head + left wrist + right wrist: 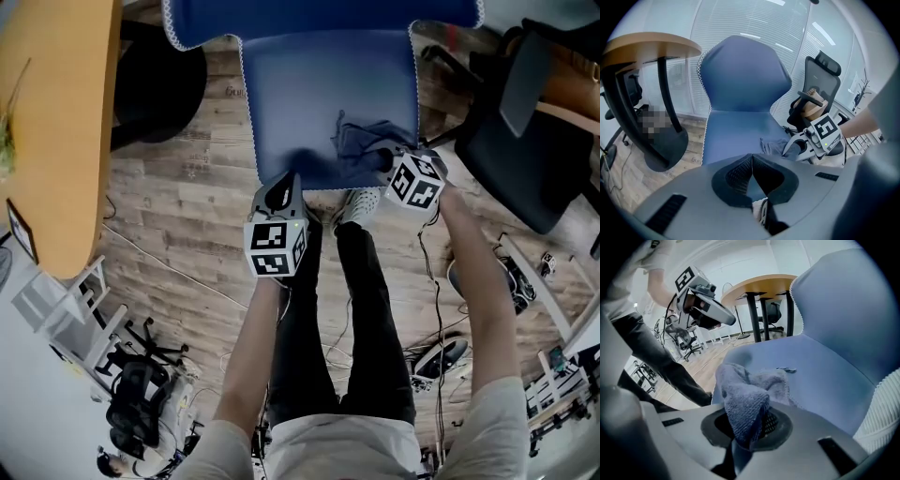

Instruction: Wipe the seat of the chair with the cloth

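- Person's forearms, lower half of the head view: bare, one reaching to each gripper; legs in black trousers between them, a pale shoe just below the seat's front edge.
- Left gripper: centre of the head view, at the seat's front left edge. In its own view the jaws meet at the tips with nothing between them.
- Right gripper: right of centre, over the seat's front right part. Its jaws are clamped on a fold of the cloth.
- Cloth: grey-blue, crumpled, lying on the seat ahead of the right gripper, one end pinched.
- Chair seat: blue, white stitched edge, upper centre of the head view; the blue backrest stands behind it.
- Table: orange-brown round top, left edge of the head view, on dark legs.
- Black office chair: upper right, apart from the blue chair.
- Floor: wood planks, cables trailing across it.
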Action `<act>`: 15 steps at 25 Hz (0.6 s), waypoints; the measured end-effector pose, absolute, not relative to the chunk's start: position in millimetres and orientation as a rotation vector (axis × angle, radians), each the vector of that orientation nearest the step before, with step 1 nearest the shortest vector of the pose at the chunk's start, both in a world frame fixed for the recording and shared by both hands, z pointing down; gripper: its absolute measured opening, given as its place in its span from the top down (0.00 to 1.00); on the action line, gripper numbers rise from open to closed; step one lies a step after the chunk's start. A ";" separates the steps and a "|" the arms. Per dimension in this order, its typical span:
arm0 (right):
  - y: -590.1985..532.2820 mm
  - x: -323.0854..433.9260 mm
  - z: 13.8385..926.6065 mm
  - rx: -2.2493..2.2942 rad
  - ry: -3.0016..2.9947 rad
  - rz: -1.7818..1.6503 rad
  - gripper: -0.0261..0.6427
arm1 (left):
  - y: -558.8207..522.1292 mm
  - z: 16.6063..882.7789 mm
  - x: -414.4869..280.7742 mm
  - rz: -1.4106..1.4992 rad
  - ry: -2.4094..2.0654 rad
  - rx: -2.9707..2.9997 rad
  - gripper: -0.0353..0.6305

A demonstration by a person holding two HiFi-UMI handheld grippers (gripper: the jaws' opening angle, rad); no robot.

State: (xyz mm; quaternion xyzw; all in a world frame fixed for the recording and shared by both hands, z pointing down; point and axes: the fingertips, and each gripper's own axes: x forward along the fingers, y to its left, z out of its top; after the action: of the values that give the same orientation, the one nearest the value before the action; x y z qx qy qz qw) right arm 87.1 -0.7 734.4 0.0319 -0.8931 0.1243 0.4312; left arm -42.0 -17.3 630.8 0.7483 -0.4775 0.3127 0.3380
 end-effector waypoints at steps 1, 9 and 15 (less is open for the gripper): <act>0.5 94.2 735.0 0.100 -2.223 0.322 0.89 | -16.2 630.1 -40.3 0.823 -1.239 1.958 0.91; 8.0 136.5 738.2 0.355 -2.218 0.468 0.89 | -5.7 630.7 -30.4 0.848 -1.194 2.006 0.91; 19.5 156.4 742.6 0.569 -2.195 0.600 0.89 | 14.1 636.4 -33.1 0.855 -1.146 2.043 0.91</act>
State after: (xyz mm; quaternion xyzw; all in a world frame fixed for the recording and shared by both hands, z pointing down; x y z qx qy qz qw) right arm 156.4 19.5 742.6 0.2237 -0.8627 0.2357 0.3875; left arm -33.1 14.1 636.4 0.7767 -0.4356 0.3250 0.3183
